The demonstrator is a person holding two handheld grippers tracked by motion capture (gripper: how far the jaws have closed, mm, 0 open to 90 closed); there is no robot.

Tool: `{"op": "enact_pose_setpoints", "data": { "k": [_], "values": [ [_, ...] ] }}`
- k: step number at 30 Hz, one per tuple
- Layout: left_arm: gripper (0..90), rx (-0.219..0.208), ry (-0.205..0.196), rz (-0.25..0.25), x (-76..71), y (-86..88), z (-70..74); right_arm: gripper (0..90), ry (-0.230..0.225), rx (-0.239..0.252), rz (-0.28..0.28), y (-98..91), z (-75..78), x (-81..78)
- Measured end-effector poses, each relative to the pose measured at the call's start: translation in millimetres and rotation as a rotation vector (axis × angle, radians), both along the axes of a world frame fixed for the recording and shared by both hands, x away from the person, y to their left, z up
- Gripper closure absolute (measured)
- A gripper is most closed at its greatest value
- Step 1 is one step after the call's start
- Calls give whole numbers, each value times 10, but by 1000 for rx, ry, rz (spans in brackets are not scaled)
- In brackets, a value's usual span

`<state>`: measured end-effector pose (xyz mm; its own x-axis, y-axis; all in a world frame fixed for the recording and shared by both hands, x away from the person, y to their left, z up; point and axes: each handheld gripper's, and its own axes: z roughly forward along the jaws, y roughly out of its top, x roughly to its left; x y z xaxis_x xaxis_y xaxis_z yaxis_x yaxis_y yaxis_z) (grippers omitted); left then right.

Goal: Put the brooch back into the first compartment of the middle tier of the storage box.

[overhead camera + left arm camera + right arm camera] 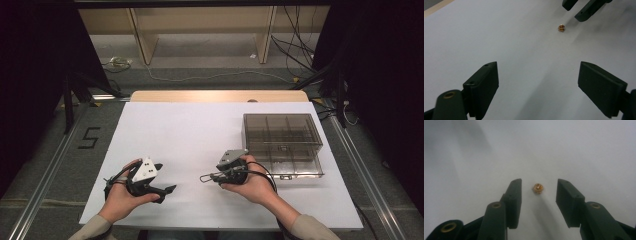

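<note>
A small gold bead (537,188) lies on the white sheet (190,130). My right gripper (539,182) is low over the sheet with one jaw on each side of the bead. There is a gap on both sides, so neither pad touches it. In the high view, the right gripper (204,177) points left at the middle front of the sheet. My left gripper (166,177) is held at the front left, open and with nothing in it. In the left gripper view, its wide-open jaws (539,67) face the bead (561,27) and the right gripper's fingertips (584,11) beyond.
A smoky clear plastic box (282,142) with several compartments, lid shut, stands on the right of the sheet just behind the right hand. The table's wooden edge (220,96) shows at the back. Cables lie on the floor beyond it.
</note>
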<state>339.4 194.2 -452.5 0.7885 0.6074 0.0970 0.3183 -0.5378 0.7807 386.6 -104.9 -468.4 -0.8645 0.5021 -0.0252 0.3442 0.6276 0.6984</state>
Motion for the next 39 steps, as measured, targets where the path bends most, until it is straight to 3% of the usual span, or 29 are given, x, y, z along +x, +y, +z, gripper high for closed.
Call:
{"op": "enact_pose_setpoints", "data": {
  "k": [16,39],
  "values": [
    [170,-6,-4,1,-2,2,3,608,43,-30,-46,194,-199,56],
    [170,-3,-2,-4,0,-7,4,766,52,15,-143,215,-236,85]
  ]
}}
